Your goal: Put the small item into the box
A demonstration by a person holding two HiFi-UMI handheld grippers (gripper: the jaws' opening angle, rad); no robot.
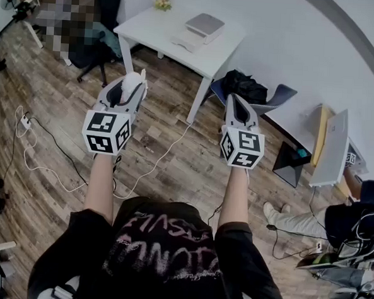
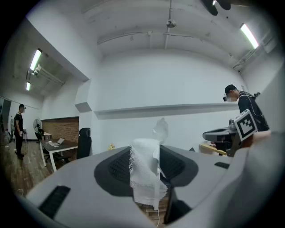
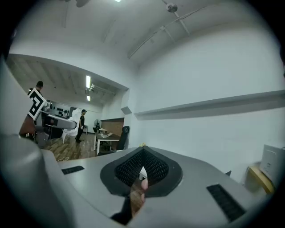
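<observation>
Gripping cloth (image 2: pixel 144 173) in left gripper (image 1: pixel 134 79) jaws over floor (image 1: pixel 174 157), well short of far counter (image 1: pixel 224 50). Right gripper (image 3: pixel 142 156) jaws together, empty. We see no sure box; loose hanging cloth may slip out.

Floor: brown wood planks (image 1: pixel 174 157).
On the floor: a white cable (image 1: pixel 41 162) lying in loops, a power strip (image 1: pixel 24 122) at its end, a black office chair (image 1: pixel 95 42), and a white table (image 1: pixel 150 33).
On the table: a flat grey box (image 1: pixel 205 24), a flat white thing (image 1: pixel 187 43) just beside it, and yellow flowers (image 1: pixel 162 2) at one corner.
</observation>
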